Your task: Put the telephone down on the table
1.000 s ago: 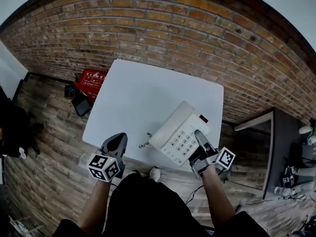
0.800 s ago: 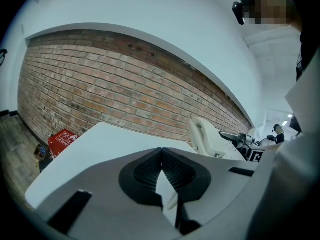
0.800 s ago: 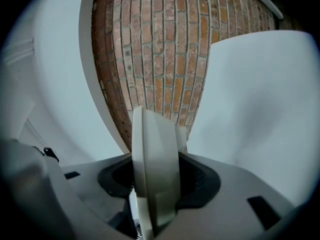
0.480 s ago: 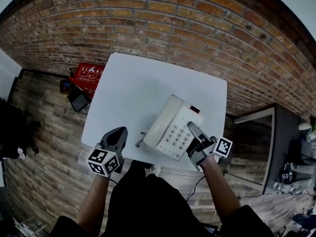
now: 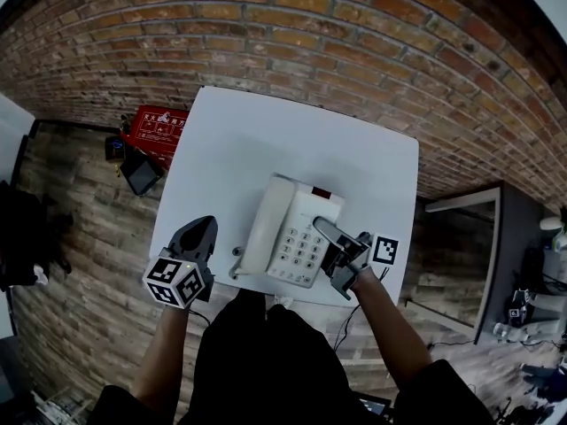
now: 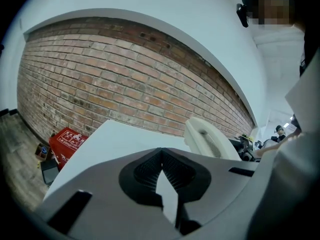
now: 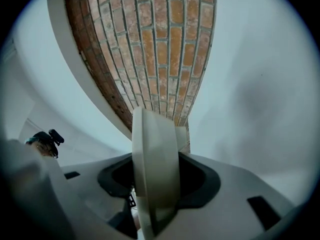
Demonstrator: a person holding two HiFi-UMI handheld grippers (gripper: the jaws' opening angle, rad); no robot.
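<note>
Head view, right tongs (image 5: 322, 228) clamping smooth cream plastic telephone (image 5: 297, 209), left tongs (image 5: 205, 226) pinched together, white table (image 5: 266, 131).

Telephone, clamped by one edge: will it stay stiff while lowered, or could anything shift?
The telephone body looks like hard plastic, so probably stiff. The right gripper clamps only its right edge, so it may twist. The handset rests on top and could slide off if tilted.
</note>
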